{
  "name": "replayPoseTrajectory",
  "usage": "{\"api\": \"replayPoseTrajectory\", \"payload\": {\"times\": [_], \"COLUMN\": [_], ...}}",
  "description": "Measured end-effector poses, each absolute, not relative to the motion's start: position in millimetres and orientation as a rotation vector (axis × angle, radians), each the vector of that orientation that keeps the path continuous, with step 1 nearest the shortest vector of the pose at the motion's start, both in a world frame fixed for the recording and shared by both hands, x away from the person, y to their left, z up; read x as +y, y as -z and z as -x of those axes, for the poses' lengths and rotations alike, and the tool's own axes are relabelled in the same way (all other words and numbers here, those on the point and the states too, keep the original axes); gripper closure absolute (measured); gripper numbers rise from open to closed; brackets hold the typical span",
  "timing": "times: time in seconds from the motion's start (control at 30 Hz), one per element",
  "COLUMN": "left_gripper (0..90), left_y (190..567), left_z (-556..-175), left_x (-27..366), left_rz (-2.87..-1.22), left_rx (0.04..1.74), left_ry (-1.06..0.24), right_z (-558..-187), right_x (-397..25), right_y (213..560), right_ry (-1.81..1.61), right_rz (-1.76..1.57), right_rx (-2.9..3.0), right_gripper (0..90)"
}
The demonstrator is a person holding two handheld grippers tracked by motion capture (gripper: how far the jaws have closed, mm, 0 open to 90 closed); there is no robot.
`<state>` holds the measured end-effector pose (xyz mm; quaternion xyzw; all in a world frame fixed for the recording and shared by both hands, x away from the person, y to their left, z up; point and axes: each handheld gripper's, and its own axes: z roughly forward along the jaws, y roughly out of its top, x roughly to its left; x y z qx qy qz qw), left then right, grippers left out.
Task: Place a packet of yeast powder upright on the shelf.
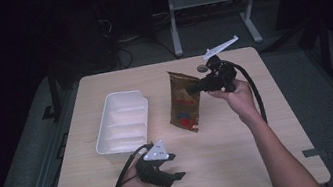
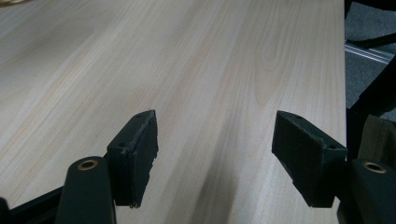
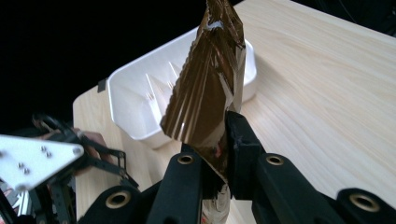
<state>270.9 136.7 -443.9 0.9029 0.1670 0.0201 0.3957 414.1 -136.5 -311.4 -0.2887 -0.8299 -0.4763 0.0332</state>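
1. We see the table (image 1: 246,162), pale wood, under both grippers; bare boards run ahead of the left gripper (image 2: 215,163) in its own view.
2. The white tray (image 1: 123,123), ribbed into compartments and seemingly empty, lies beyond the left gripper and, in the right gripper view, behind the bag.
3. The brown foil bag (image 1: 185,101) hangs lifted off the table; the right gripper (image 3: 223,156) is clamped on its side near the top, jaws pressed together on the creased foil.
4. The left gripper rests low near the person's edge of the table, jaws wide apart, holding nothing.
5. Risk, as we judge it: the grip takes only a thin fold of slick foil, so the bag could slip or swing free if tilted quickly.
6. The right gripper view shows the pinch and foil creases; the high view shows the bag's printed face and the gap between bag and tray.
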Motion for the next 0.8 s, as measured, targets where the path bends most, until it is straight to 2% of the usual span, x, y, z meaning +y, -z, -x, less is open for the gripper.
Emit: {"api": "replayPoseTrajectory", "payload": {"times": [0.8], "left_gripper": [29.1], "left_y": [446], "left_z": [-270], "left_x": [139], "left_rz": [-2.284], "left_rx": [0.416], "left_ry": [-0.04], "right_z": [-445], "right_x": [-88], "right_y": [297], "right_ry": [1.497], "right_rz": [0.808], "right_rx": [-2.525], "right_gripper": [83.9]}}
